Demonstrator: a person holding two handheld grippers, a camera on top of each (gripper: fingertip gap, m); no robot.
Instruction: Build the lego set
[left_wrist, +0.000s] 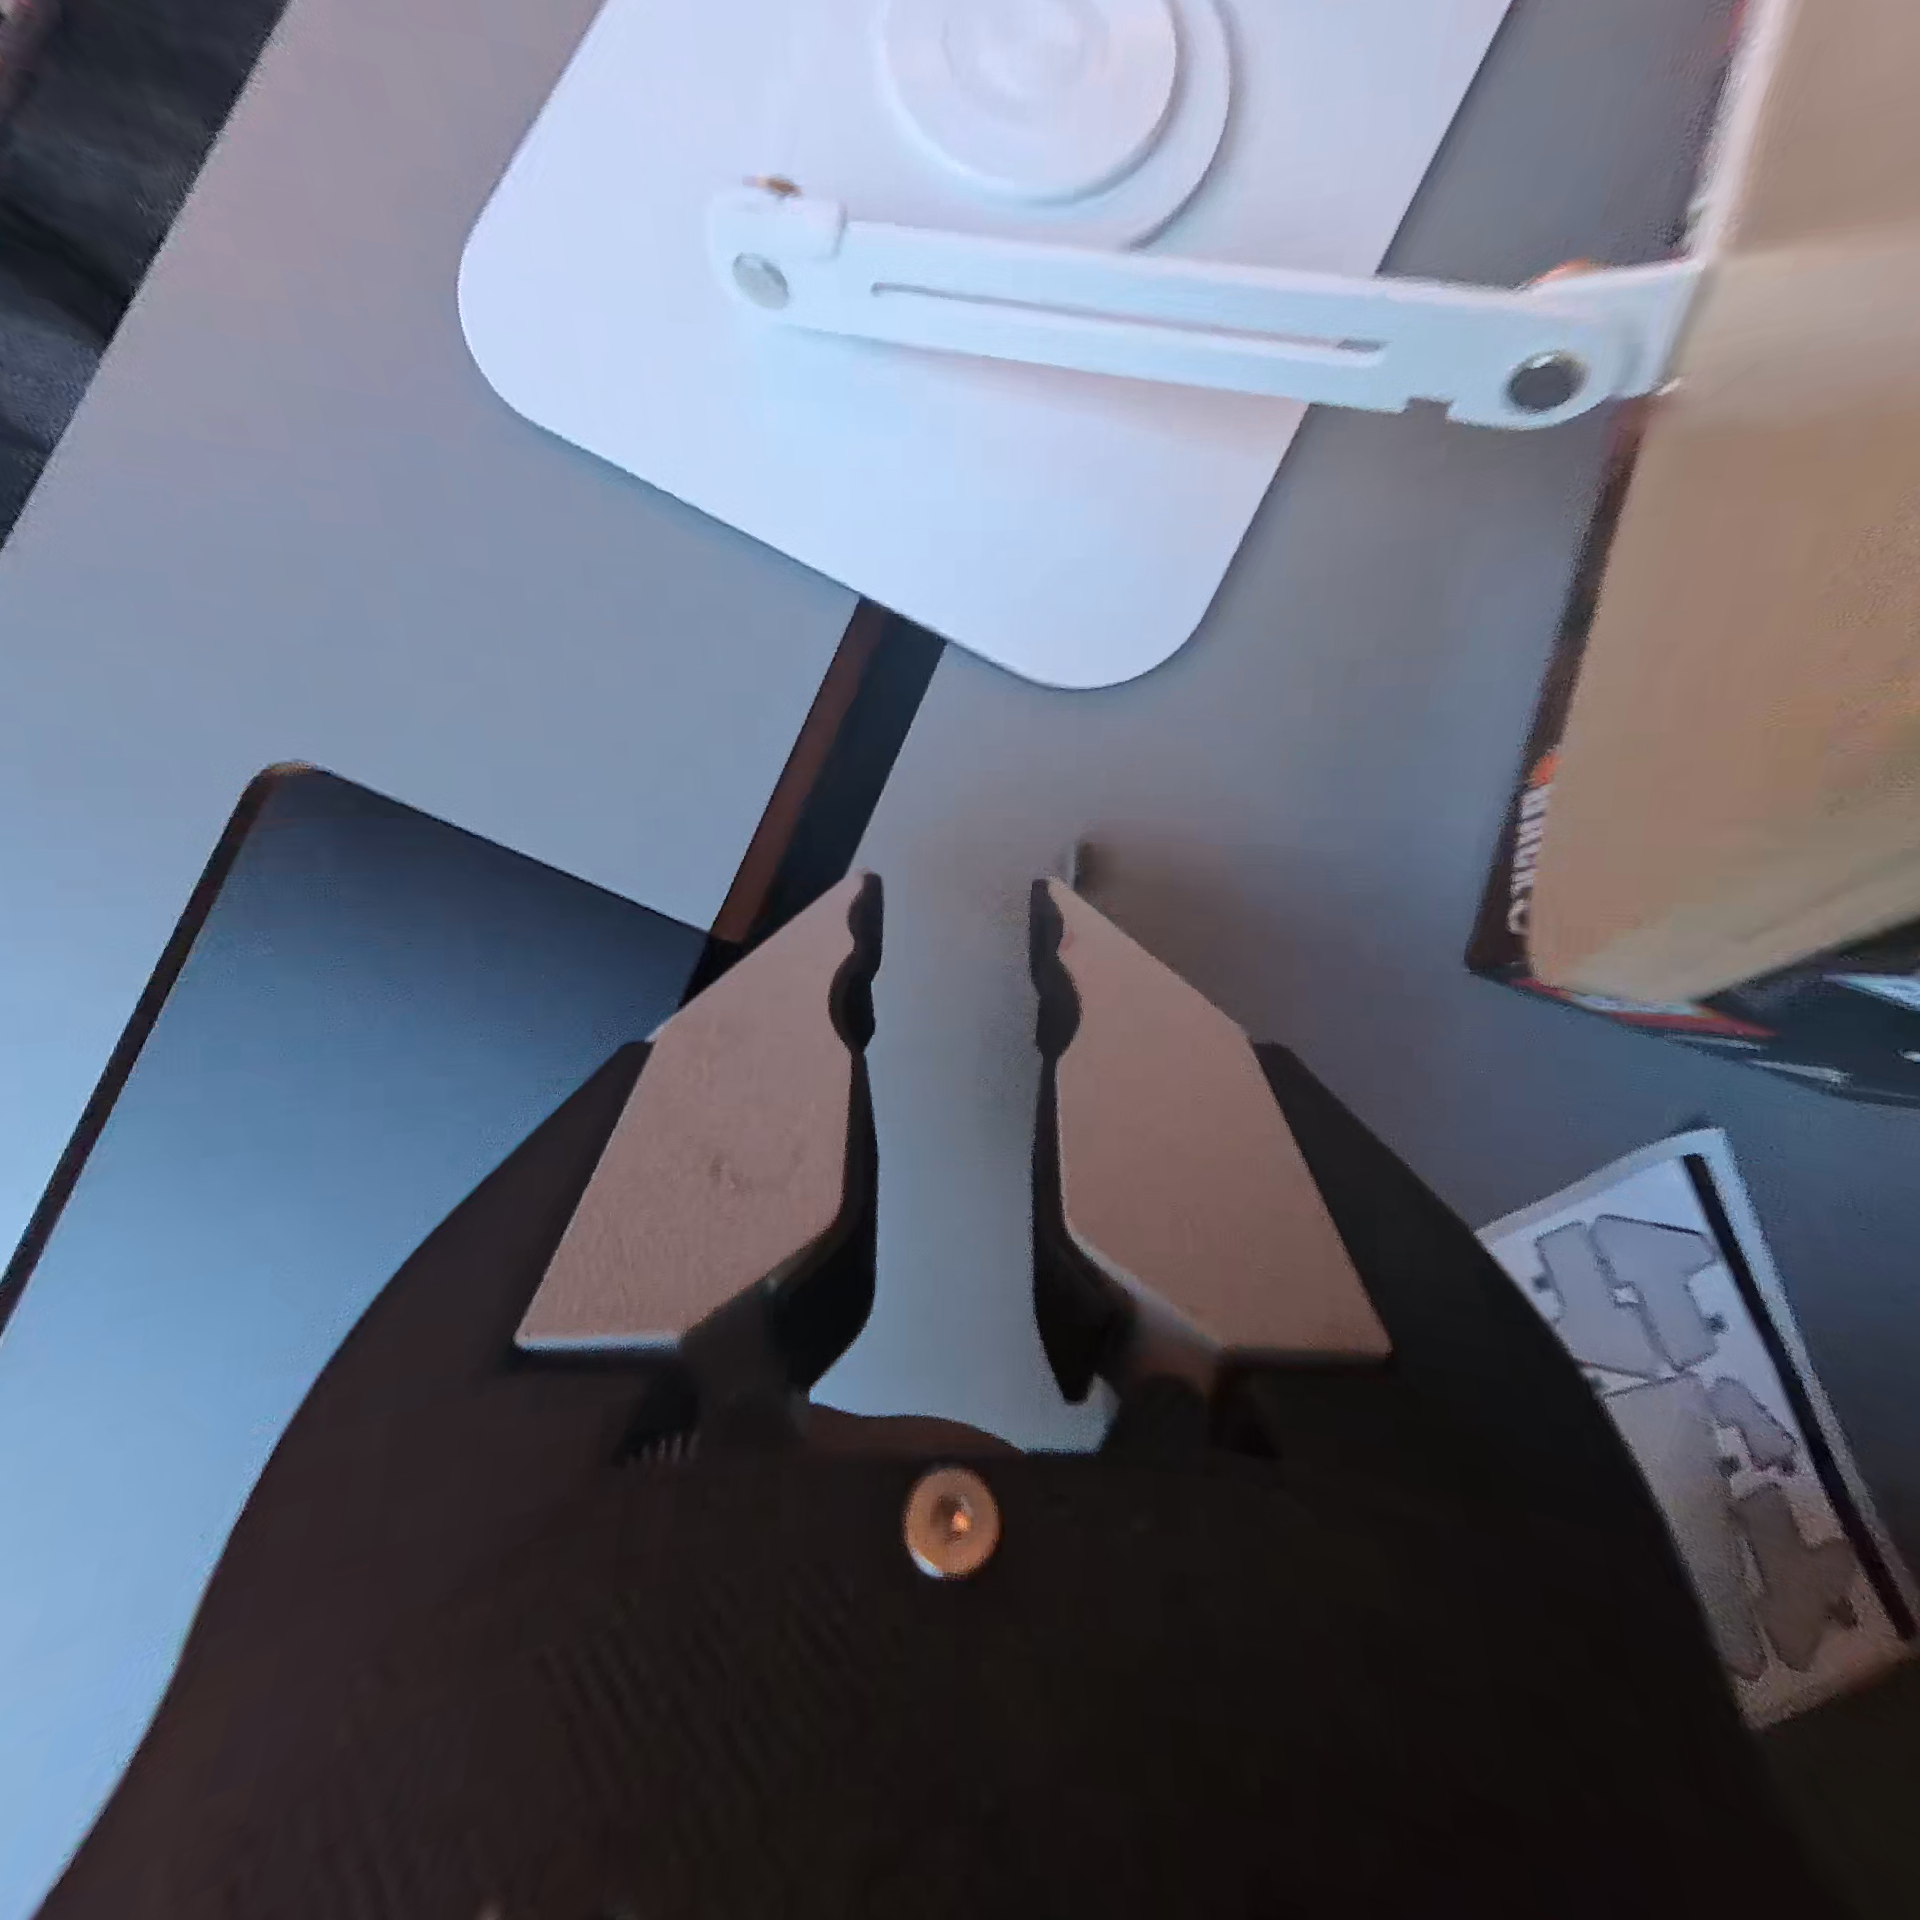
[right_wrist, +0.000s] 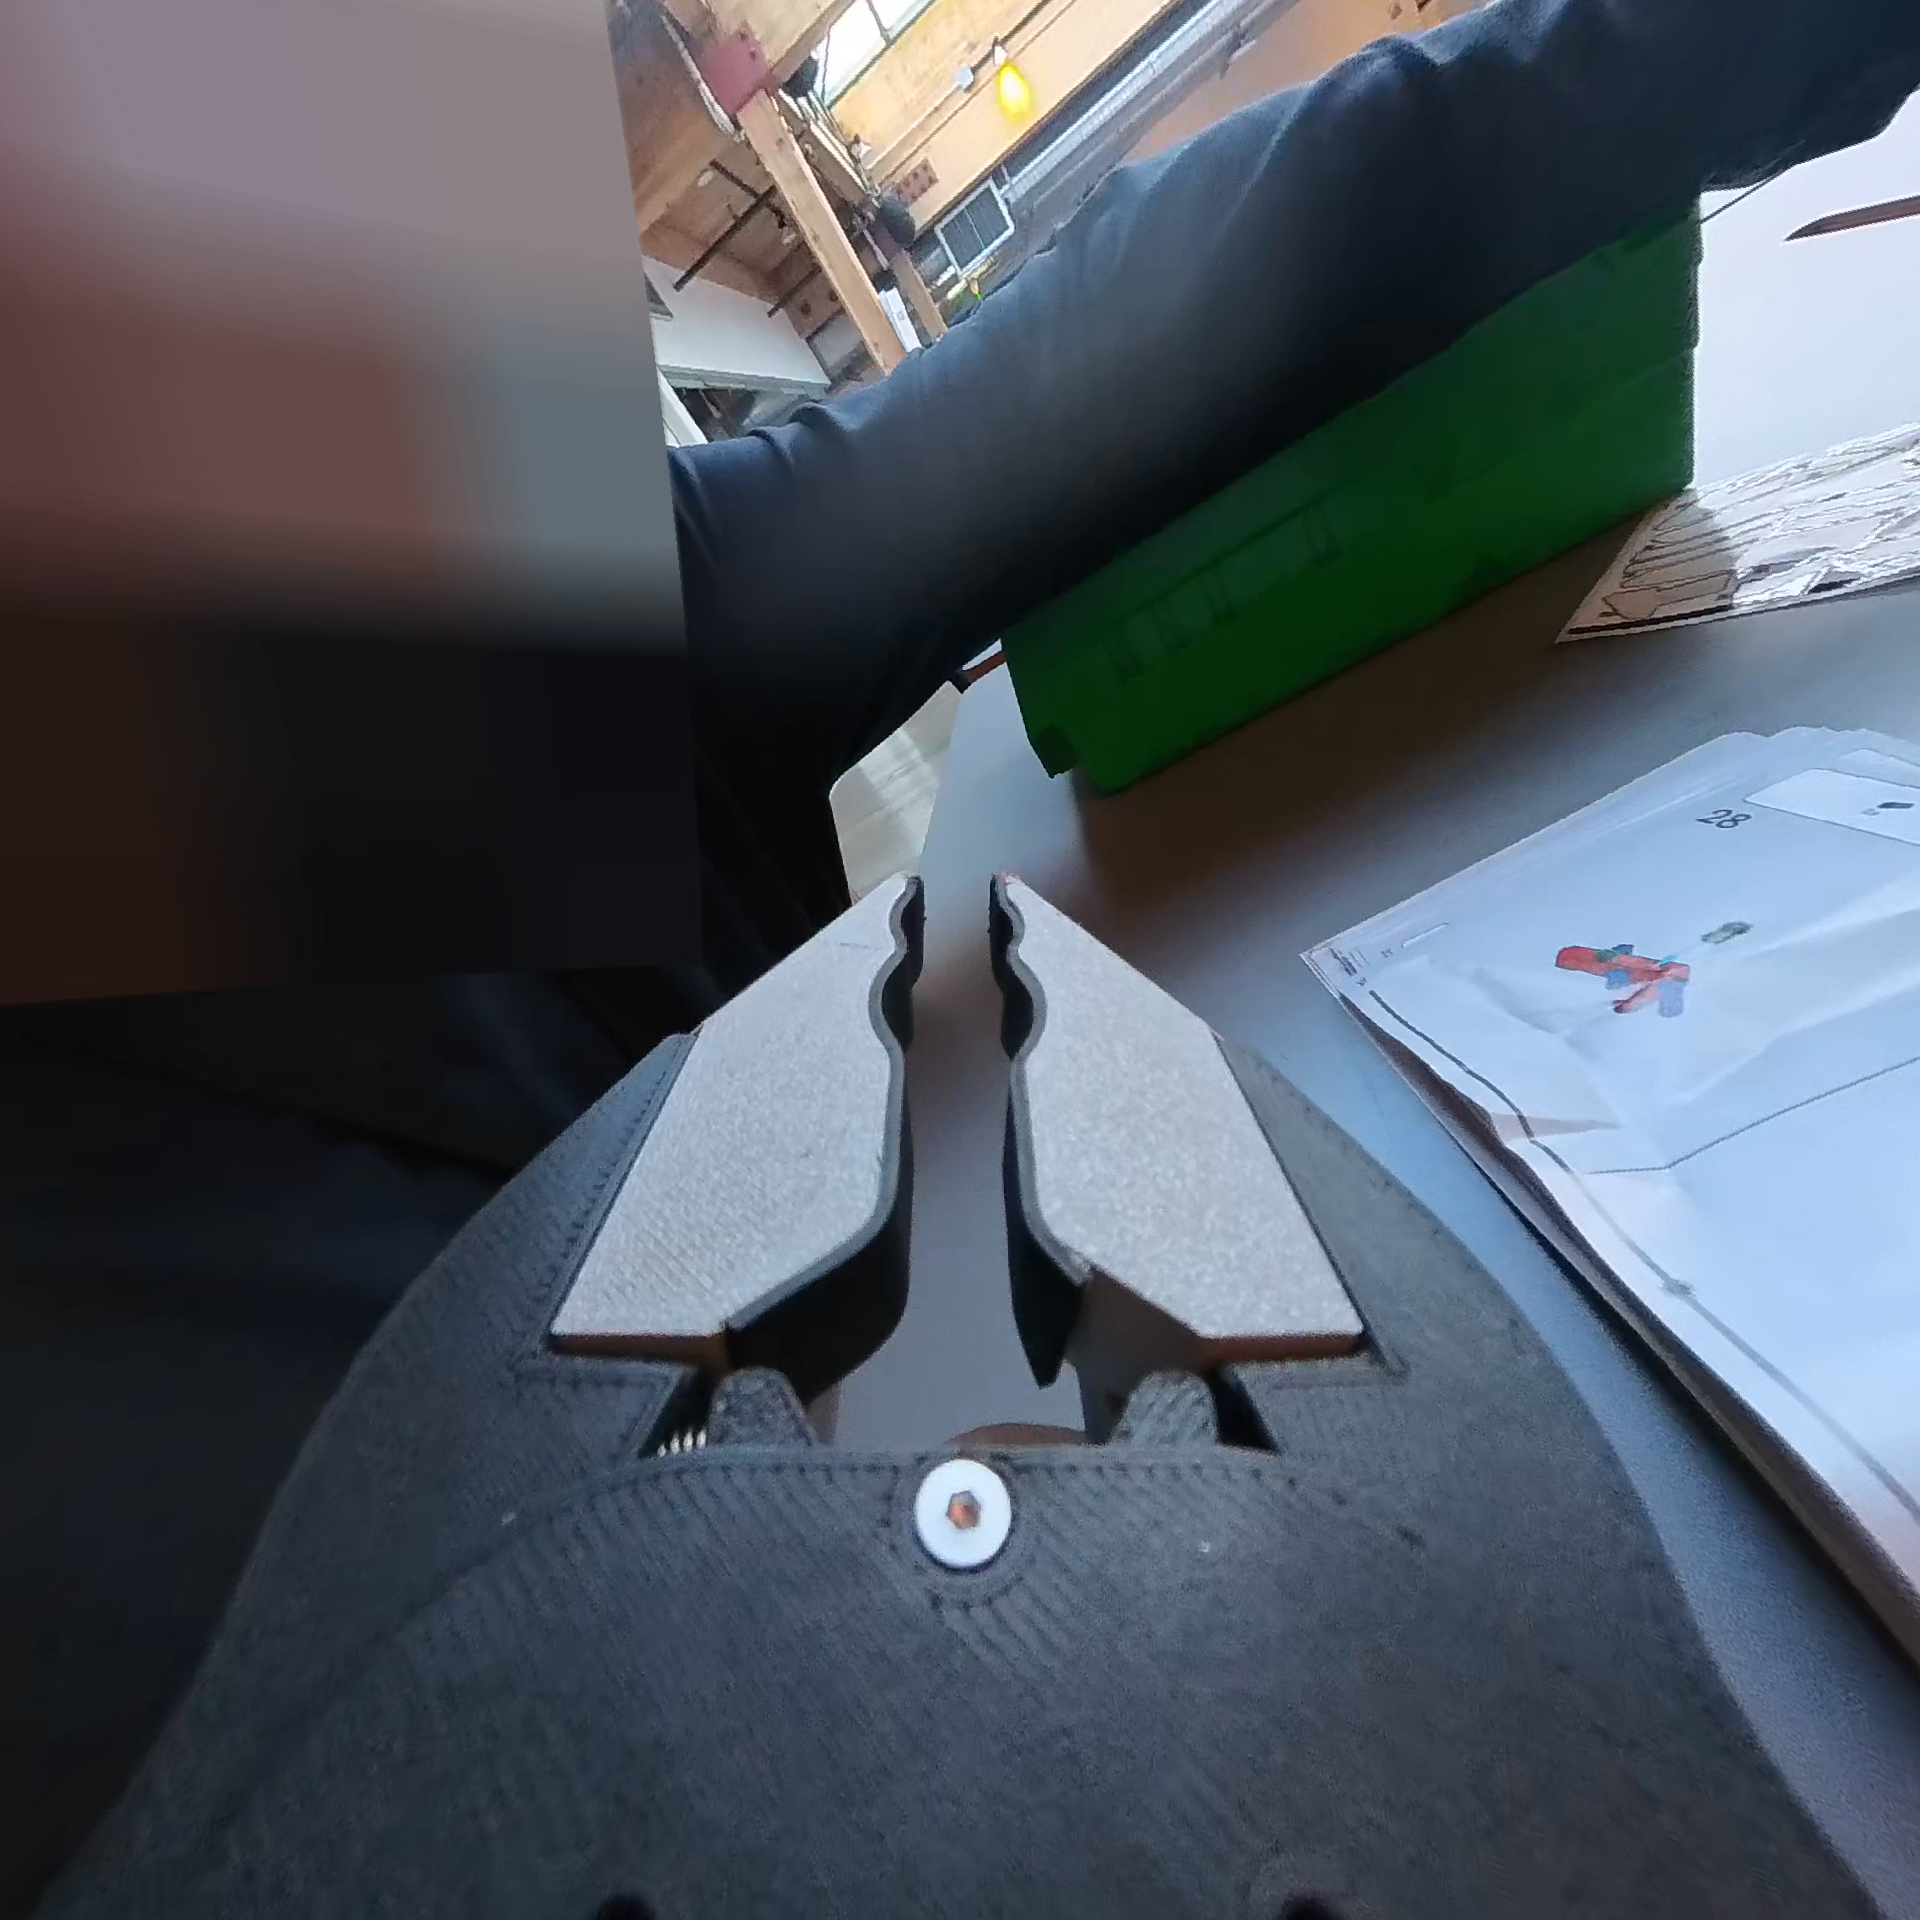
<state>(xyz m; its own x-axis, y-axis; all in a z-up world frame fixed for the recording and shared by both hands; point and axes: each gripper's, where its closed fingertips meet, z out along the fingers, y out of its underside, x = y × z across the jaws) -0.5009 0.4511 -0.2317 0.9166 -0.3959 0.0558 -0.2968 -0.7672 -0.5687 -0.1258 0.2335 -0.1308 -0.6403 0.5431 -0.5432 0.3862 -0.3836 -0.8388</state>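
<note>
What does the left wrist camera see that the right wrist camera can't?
Only the left wrist view shows the white stand base with its slotted white arm, a cardboard box, a dark tablet-like slab and a small printed sheet.

Only the right wrist view shows the green bin, a dark sleeve reaching over it, and the open instruction booklet.

Both show the grey table and an empty, open gripper: the left gripper and the right gripper. No loose bricks show in either.
</note>
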